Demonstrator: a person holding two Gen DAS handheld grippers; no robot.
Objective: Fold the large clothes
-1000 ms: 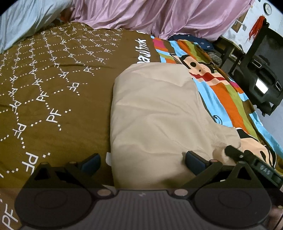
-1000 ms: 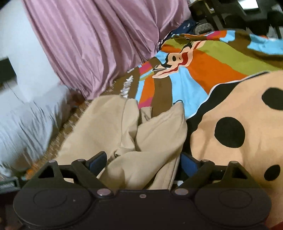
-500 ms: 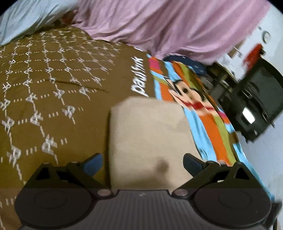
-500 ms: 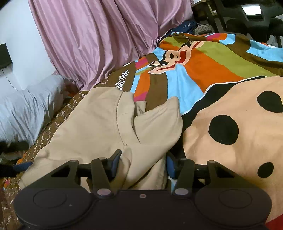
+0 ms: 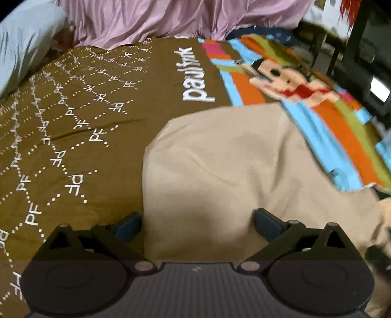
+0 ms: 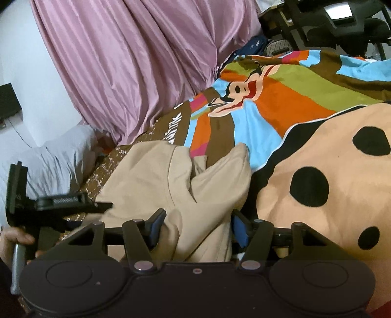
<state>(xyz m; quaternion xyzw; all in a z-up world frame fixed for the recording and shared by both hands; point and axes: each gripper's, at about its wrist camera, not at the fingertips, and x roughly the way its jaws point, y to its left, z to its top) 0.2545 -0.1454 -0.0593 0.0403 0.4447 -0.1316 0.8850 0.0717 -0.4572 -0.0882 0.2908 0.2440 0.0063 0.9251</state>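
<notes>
Now the right gripper (image 6: 196, 228) has its two blue-padded fingers (image 6: 156, 226) partly closed around a bunched fold of the beige garment (image 6: 171, 186), and the cloth fills the gap between them; whether the pads press it firmly, I cannot tell. The left gripper (image 5: 196, 221) is released, with its jaws wide apart. Its left finger (image 5: 128, 223) stands over the brown bedspread (image 5: 73, 122), just beside the garment's left edge, and its right finger sits over the beige cloth (image 5: 232, 166).

In the left wrist view the garment lies flat on the bed, with a straight left edge and a rounded far corner near the white "paul frank" lettering (image 5: 198, 75). To the left of this edge the brown bedspread with white "PF" marks is wide and bare. To the right the cloth lies over the striped cartoon blanket (image 5: 330, 127).

In the right wrist view the garment is wrinkled, with a pointed flap (image 6: 237, 159) lying onto the coloured stripes. A spotted peach part of the blanket (image 6: 330, 171) lies just right of the garment. The left gripper's handle (image 6: 48, 205) shows at the left, held by a hand (image 6: 14, 238).

A pink curtain (image 6: 136, 61) hangs behind the bed, a grey pillow (image 6: 53, 159) lies at the far left, and a dark chair (image 6: 342, 22) stands beyond the far right corner.
</notes>
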